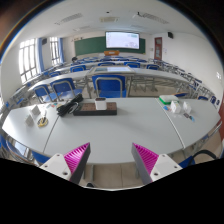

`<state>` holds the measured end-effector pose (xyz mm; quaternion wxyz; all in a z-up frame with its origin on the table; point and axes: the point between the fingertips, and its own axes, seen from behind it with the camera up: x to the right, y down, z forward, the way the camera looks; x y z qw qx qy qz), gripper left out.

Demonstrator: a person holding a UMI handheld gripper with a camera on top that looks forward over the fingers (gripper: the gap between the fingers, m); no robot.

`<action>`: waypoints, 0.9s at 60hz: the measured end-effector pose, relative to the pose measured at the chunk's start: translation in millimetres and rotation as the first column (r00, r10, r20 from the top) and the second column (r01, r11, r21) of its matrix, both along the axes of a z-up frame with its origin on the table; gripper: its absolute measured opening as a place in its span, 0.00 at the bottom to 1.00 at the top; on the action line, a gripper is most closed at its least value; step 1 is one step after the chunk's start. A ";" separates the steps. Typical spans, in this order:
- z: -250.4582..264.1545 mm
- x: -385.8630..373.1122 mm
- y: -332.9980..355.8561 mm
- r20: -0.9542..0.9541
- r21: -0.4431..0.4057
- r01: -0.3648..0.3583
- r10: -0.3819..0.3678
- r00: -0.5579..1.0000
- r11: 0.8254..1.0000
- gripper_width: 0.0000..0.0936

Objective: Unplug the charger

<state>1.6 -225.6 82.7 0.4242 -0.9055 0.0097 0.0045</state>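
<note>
My gripper (112,160) is open and empty, its two magenta pads (72,158) wide apart above the near edge of a white table (110,135). On the far side of the table lies a dark power strip (97,108) with a black plug or charger and a black cable (68,104) at its left end. It lies well beyond the fingers, slightly left of their middle. Nothing stands between the fingers.
A small upright object (42,121) stands on the table at the left. White and green items (175,103) sit at the far right. Blue chairs (108,87) and rows of desks stand behind the table, with a green board and a screen (122,40) on the back wall.
</note>
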 end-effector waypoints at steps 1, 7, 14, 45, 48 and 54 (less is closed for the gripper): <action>-1.8 -7.0 11.7 0.001 0.012 -0.009 0.009 1.000 1.000 0.91; -10.0 -35.8 84.9 0.012 0.077 -0.030 0.029 1.000 0.997 0.92; -14.1 -50.7 160.2 0.016 0.130 -0.014 0.012 1.000 0.991 0.91; -59.8 -44.8 262.5 0.032 0.107 0.028 -0.032 0.999 0.994 0.35; -48.3 -45.0 266.6 0.008 0.123 0.030 -0.032 0.999 0.992 0.32; 39.9 -44.1 283.5 0.007 0.281 -0.004 0.003 1.000 0.960 0.32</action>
